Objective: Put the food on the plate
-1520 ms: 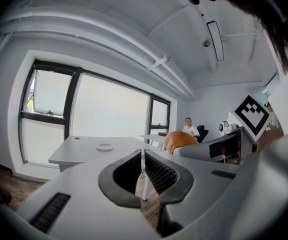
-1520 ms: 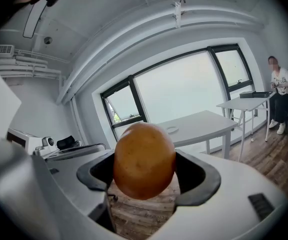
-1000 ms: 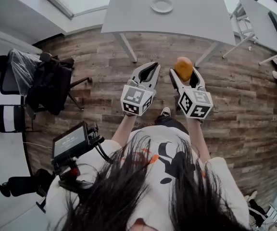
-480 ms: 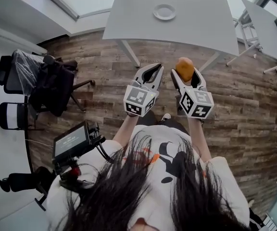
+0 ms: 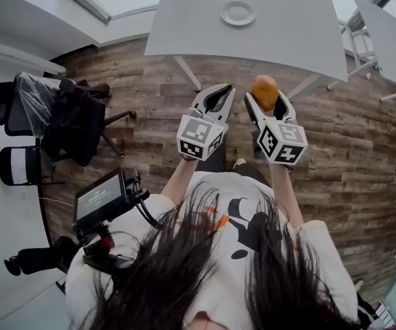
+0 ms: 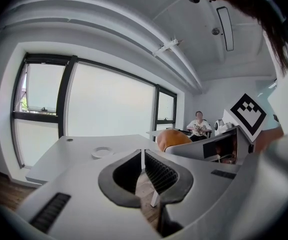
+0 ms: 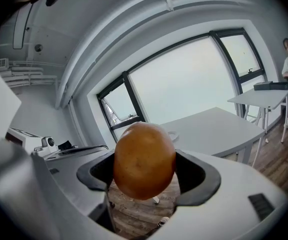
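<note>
A pale grey rectangular table (image 5: 184, 26) stands ahead of us on wood-plank floor (image 5: 349, 136), its small round white plate (image 5: 238, 13) at twelve o'clock. Our right gripper (image 5: 266, 97) grasps the rounded orange-brown food (image 5: 265, 88), well short of the plate. Our left gripper (image 5: 221, 93), just beside it at nine o'clock, is clenched on nothing.

The plate (image 5: 238, 13) lies on the table (image 5: 184, 26), near the middle of its far side, and the table stands ahead of the person, beyond both grippers. The left gripper (image 5: 216, 96) and the right gripper (image 5: 266, 99) are held side by side above the floor (image 5: 349, 136), just short of the table's near edge, with the food (image 5: 265, 90) between the right gripper's jaws. Chairs (image 5: 67, 119) stand well left of the grippers, and a second table (image 5: 383, 33) stands right of the first
</note>
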